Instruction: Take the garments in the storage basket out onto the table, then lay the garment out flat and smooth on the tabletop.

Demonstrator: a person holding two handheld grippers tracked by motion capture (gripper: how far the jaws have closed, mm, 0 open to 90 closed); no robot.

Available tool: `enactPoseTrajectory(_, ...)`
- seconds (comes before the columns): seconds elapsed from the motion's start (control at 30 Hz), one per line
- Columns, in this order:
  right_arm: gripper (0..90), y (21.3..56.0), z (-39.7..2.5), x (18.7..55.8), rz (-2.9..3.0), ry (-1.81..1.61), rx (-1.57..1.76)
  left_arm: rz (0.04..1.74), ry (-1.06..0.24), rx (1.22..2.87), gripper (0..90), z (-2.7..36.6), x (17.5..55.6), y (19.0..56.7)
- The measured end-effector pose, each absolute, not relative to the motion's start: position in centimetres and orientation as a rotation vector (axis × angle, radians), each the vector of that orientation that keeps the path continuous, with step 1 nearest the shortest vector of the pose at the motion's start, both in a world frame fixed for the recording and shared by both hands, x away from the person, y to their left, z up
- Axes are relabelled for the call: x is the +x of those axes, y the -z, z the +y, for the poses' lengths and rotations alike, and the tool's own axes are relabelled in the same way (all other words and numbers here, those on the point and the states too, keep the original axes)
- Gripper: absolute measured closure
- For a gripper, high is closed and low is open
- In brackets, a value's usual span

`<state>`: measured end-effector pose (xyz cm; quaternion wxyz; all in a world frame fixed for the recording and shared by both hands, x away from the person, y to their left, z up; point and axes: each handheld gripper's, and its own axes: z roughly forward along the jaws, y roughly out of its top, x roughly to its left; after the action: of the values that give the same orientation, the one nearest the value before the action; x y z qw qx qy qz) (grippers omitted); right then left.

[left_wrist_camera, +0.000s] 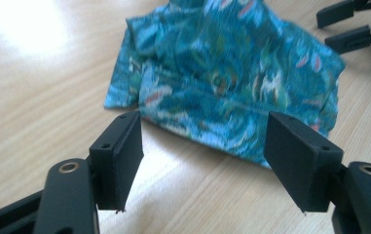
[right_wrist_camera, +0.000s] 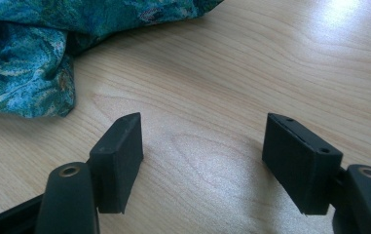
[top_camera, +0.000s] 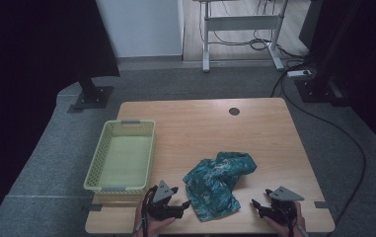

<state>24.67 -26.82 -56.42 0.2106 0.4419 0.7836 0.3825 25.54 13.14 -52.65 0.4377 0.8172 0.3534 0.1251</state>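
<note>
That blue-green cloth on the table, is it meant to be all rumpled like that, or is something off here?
The teal patterned cloth lies crumpled in a loose heap on the wooden table, folded over itself rather than flat. It sits beside the pale green basket, not in it. Both grippers, left and right, are open and hold nothing. Nothing looks spilled or damaged.

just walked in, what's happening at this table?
A person holds a two-jaw gripper in each hand at the near edge of a wooden table. A crumpled teal patterned cloth lies between them. The left gripper is open and right at the cloth's near edge, not gripping it. The right gripper is also open, over bare wood a little apart from the cloth. An empty pale green basket sits to the left.
</note>
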Motion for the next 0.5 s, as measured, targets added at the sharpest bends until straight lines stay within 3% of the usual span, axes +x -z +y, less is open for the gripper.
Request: enactPoseTrajectory(0.5, 32.5, 56.2, -26.9, 24.6, 2.185, -1.063, 1.252, 0.922, -0.32, 2.07, 29.8, 13.6, 25.6, 54.5)
